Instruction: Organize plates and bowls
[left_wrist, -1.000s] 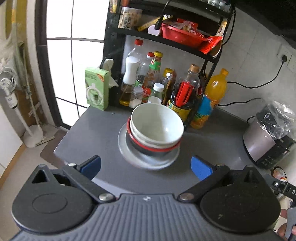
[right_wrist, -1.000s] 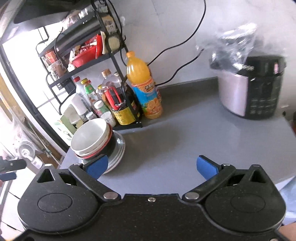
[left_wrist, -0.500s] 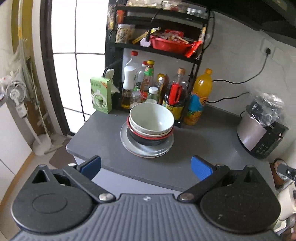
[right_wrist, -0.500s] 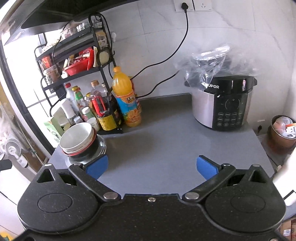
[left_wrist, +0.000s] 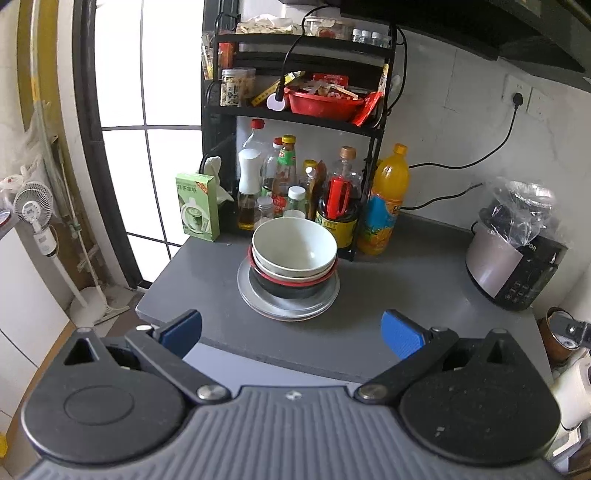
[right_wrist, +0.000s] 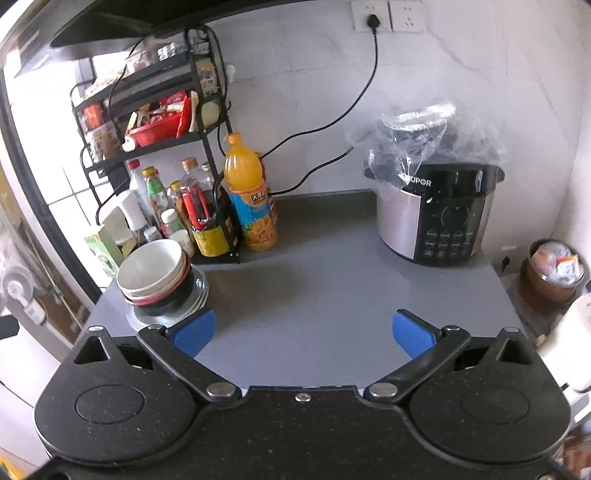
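Note:
A stack of bowls (left_wrist: 294, 254) stands on stacked grey plates (left_wrist: 255, 295) on the grey counter (left_wrist: 406, 295): a white bowl on top, a red-rimmed black bowl (left_wrist: 291, 290) below. In the right wrist view the bowl stack (right_wrist: 153, 271) sits at the counter's left end on the plates (right_wrist: 201, 290). My left gripper (left_wrist: 291, 332) is open and empty, held back over the counter's front edge, in line with the stack. My right gripper (right_wrist: 303, 332) is open and empty over the counter's front, to the right of the stack.
A black rack (left_wrist: 295, 122) with bottles and a red basket (left_wrist: 321, 103) stands behind the stack. An orange drink bottle (right_wrist: 249, 199) and a green box (left_wrist: 197, 206) flank it. A rice cooker (right_wrist: 436, 218) under a plastic bag sits at the right. A bin (right_wrist: 550, 277) stands beyond the counter's right end.
Both grippers have pulled back and away from the stack, which now looks smaller and farther off. Both stayed open and empty. The stack has not moved.

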